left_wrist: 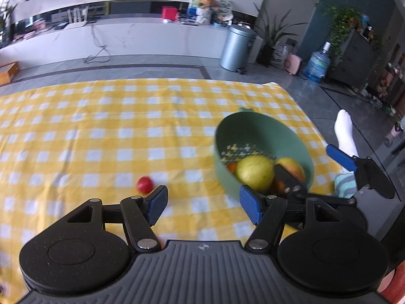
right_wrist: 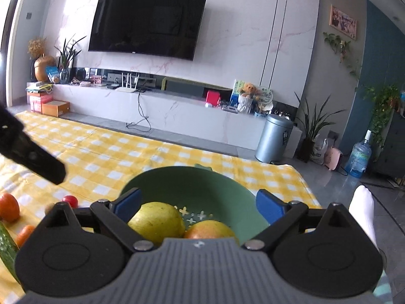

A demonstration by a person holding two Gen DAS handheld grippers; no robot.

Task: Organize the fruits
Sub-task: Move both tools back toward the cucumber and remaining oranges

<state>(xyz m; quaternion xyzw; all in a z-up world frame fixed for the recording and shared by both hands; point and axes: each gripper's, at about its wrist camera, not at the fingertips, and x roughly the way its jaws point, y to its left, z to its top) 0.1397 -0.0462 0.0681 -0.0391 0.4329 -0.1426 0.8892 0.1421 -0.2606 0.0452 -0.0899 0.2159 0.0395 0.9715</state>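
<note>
Left claw (left_wrist: 203, 204), right claw (right_wrist: 198, 204): black linkage arms, blue pads, silver pivot screws, ribbed grey housing, round black discs. Person: white sock (left_wrist: 344, 133).

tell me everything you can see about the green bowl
The green bowl looks like matte plastic, round and deep, with a small tab on its far rim and flower-shaped drain holes in its bottom, like a colander. It sits on the yellow checked cloth near the table's right edge. Inside lie a yellow-green fruit, a red-yellow fruit and something orange, partly hidden.
</note>
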